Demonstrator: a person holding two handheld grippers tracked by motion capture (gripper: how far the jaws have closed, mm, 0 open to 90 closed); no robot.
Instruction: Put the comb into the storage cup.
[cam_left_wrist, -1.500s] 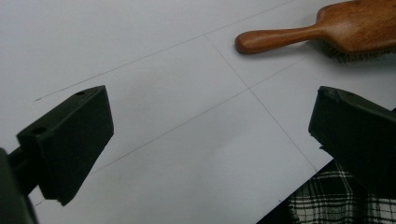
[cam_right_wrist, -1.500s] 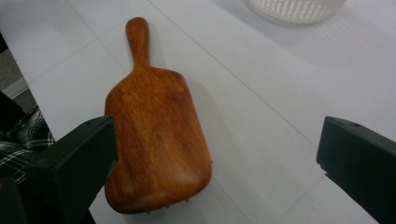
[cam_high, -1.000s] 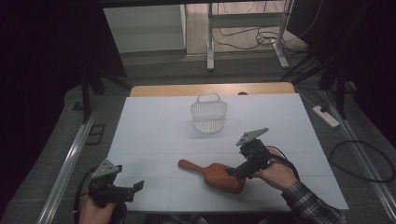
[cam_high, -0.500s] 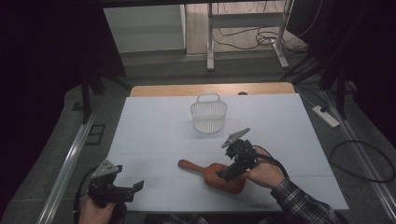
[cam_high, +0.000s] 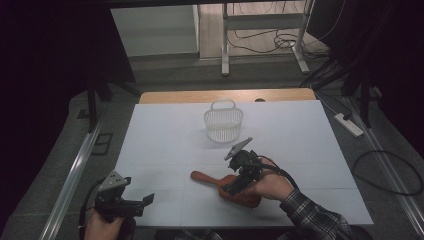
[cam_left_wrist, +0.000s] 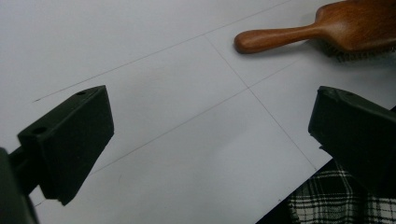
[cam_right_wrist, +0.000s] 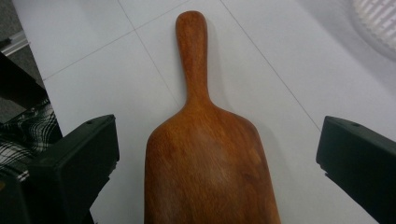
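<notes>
We hold the right gripper (cam_high: 235, 186) over the smooth brown wooden hairbrush (cam_right_wrist: 205, 158), jaws spread wide either side; left gripper (cam_high: 142, 202) jaws spread too.

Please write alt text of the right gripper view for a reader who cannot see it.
A wooden hairbrush lies back-up on the white table, its handle pointing away, between the open black jaws of the right gripper. A white basket sits at the top right corner.
</notes>
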